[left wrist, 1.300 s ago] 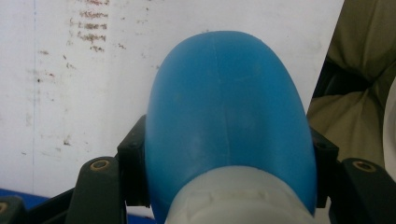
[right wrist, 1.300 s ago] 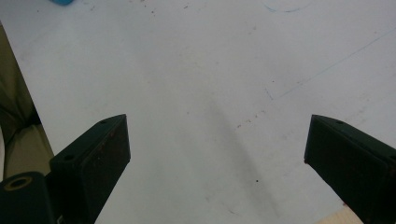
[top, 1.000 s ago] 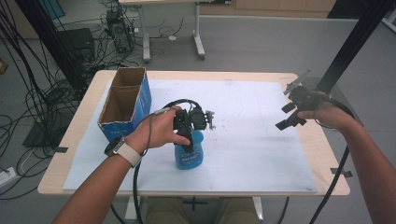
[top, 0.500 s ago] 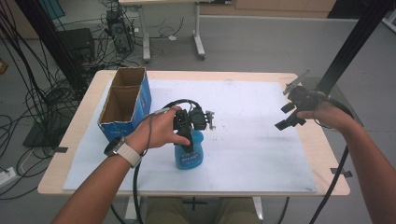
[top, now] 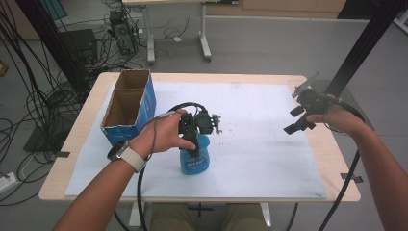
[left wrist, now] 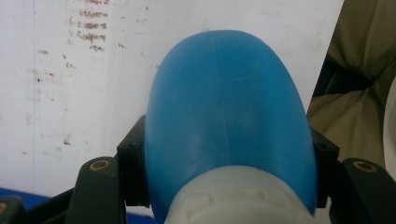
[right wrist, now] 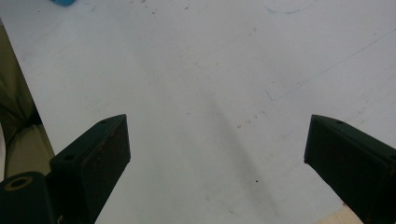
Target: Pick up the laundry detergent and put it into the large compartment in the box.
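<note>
Bottle (top: 195, 159), blue plastic w/ a white neck, stood upright on the white mat near the front-middle of the table (top: 308, 86), and the left tool (top: 195, 139) came down on it from above. Its jaws pinched the bottle's upper body on both sides; in the left tool's own view the black pads sat tight against the blue shoulder (left wrist: 224, 121), w/ the pale collar just under the camera. Gripping that high, right below the neck, probably gave a narrow, firm spot, so the bottle wouldn't tip or slip when lifted.

Cardboard box (top: 127, 106), open-topped w/ blue sides, sat just beside the bottle on the left-rear, flaps out of the way, prob. the drop spot, though that's my guess.

Right tool (top: 300, 118) hung over the mat's right edge, well apart from the bottle, jaws spread wide w/ nothing but bare mat (right wrist: 201, 93) between them. It looked parked there to keep clear of the left arm's path, ready if a second grip was needed.
</note>
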Available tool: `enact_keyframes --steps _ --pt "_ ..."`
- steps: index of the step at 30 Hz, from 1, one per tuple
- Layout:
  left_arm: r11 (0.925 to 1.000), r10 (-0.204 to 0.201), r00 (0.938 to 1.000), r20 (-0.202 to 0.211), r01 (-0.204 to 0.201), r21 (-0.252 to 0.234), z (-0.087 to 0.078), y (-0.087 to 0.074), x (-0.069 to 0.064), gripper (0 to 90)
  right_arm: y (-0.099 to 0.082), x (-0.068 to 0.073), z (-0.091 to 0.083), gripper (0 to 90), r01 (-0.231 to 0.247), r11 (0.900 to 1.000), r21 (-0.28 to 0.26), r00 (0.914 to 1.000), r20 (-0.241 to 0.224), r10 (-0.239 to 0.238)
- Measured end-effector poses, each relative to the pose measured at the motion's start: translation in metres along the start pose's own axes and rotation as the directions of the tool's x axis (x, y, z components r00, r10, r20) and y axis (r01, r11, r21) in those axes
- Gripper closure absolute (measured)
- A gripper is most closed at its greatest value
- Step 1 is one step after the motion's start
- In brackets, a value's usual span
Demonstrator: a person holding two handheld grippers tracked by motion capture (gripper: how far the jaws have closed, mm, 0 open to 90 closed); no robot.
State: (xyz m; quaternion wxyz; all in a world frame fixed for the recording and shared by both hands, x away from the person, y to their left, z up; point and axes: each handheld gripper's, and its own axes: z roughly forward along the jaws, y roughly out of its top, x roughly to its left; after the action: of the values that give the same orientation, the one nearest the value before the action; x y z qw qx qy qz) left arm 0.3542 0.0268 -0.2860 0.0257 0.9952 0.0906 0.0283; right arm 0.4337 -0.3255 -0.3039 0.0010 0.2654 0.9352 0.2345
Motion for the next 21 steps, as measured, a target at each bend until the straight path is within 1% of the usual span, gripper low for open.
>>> enact_keyframes --steps 21 --pt "1.0 0.0 1.0 -0.001 0.0 0.002 0.0 0.0002 -0.0002 36.9 0.0002 0.0012 -0.0024 6.9 -0.001 1.0 -0.001 1.0 0.001 0.001"
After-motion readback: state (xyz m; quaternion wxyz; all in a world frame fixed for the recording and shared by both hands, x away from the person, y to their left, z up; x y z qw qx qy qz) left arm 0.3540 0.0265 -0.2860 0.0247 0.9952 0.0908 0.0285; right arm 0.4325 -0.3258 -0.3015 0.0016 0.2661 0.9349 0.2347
